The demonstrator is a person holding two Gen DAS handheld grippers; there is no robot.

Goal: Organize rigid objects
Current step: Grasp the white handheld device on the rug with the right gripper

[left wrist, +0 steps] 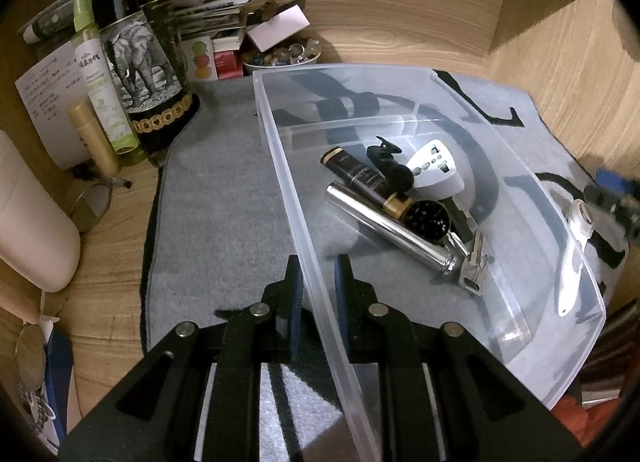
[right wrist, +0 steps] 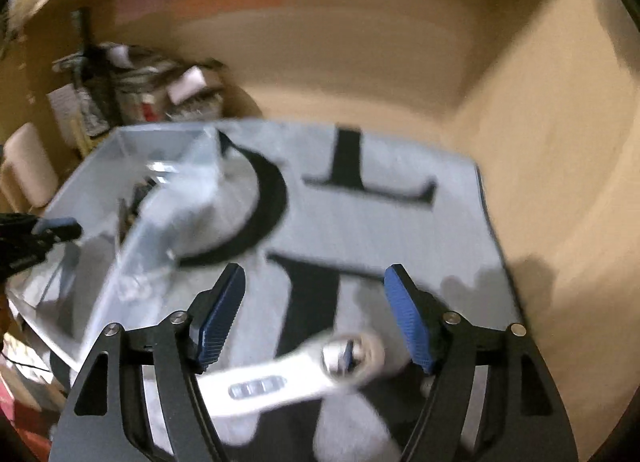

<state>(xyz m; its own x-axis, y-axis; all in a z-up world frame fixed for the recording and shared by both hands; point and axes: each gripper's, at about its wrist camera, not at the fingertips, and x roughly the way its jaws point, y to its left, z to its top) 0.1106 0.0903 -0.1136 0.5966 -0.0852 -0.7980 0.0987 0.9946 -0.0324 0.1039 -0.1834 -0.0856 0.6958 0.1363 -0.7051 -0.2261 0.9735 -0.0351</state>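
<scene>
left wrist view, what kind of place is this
Probably a home desk or shelf nook used for sorting odds and ends: wood-grain walls close it in, a grey mat covers the surface, and a bottle stands among papers and small boxes in the corner beside a clear plastic bin.

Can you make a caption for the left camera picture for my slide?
Left claw pinches the clear box wall; inside lie a silver tube and a white plug.
</scene>
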